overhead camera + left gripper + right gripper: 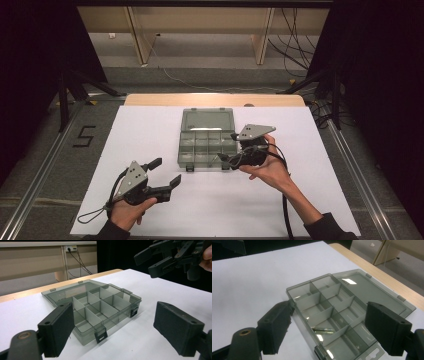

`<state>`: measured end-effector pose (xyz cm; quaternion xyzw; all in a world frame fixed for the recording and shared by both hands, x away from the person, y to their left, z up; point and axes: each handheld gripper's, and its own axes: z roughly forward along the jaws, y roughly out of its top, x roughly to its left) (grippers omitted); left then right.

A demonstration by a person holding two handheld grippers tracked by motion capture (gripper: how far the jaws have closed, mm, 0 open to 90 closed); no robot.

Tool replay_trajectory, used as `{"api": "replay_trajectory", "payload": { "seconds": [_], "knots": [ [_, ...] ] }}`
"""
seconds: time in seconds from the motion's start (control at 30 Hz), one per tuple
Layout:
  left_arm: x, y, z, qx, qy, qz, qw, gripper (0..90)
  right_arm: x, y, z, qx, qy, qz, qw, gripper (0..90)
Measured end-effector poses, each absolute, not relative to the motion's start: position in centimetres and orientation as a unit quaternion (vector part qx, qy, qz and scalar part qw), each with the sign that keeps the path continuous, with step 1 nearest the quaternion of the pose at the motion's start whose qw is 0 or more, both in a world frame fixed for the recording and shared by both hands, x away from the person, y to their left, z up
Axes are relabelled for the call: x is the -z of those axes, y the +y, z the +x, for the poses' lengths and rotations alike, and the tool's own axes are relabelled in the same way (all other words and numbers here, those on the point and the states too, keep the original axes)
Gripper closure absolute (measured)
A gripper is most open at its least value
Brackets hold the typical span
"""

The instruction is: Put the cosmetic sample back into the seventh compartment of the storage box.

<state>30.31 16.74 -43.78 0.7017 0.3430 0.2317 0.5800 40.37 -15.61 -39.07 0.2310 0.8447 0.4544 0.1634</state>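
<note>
A smoky clear organiser box (207, 145) lies in the middle of the white sheet, its lid (207, 121) folded flat behind it. Dividers split it into several compartments. In the right gripper view a small dark metal pin (323, 330) lies in one compartment near the front latch. My right gripper (227, 148) hangs over the box's right front corner, open, with nothing between its pads (329, 315). My left gripper (167, 171) sits low to the left of the box's front, open and empty (112, 322). From there I see the box (100, 307) ahead and the right gripper (160, 258) above it.
The white sheet (150, 135) covers the table, with a wooden edge (215, 99) at the back. Metal rails run down both sides. Cables and wooden frame legs lie on the floor beyond, and a taped "5" (85, 136) marks the floor at left.
</note>
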Motion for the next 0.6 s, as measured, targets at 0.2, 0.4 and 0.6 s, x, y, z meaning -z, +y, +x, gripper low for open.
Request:
{"api": "replay_trajectory", "payload": {
  "seconds": [0.2,0.4,0.6],
  "knots": [
    [43.8,16.7,30.3,-0.232,0.343,0.702,0.58,15.9,39.1,-16.1,39.8,-0.466,0.838,0.232,0.164,21.4],
    [43.8,16.7,30.3,-0.232,0.343,0.702,0.58,15.9,38.9,-16.4,39.0,-0.483,0.829,0.229,0.164,20.8],
    [43.8,16.7,30.3,-0.233,0.341,0.702,0.58,15.9,38.8,-16.7,38.4,-0.501,0.818,0.227,0.168,20.3]
  ]
}}
